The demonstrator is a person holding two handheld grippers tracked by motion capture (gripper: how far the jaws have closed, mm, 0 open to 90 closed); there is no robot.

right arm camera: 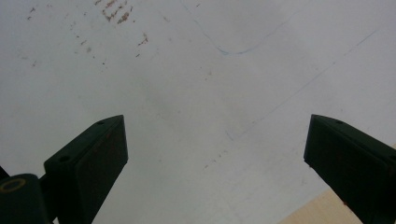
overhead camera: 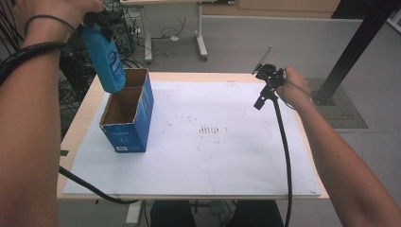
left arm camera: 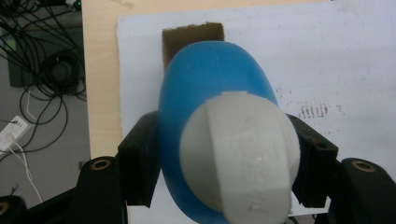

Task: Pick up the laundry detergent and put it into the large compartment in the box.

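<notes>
A blue bottle [overhead camera: 106, 60] with a white cap [left arm camera: 240, 156] hangs upright above the open blue cardboard box [overhead camera: 128, 113] at the table's left. My left gripper [overhead camera: 98, 21] is shut on the bottle near its top, its jaws pressing both sides below the cap. In the left gripper view the bottle [left arm camera: 210, 88] covers most of the box's opening [left arm camera: 192, 35]. My right gripper [overhead camera: 265, 87] is held above the table's far right, and its jaws stand wide apart over the bare white sheet [right arm camera: 196, 102] with nothing between them.
A white sheet [overhead camera: 213, 151] with faint dark marks covers the wooden table [overhead camera: 82, 113]. Cables [overhead camera: 283, 142] trail from both grippers off the near edge. Tangled wires [left arm camera: 42, 70] lie on the floor to the left. A black post [overhead camera: 352, 45] stands at far right.
</notes>
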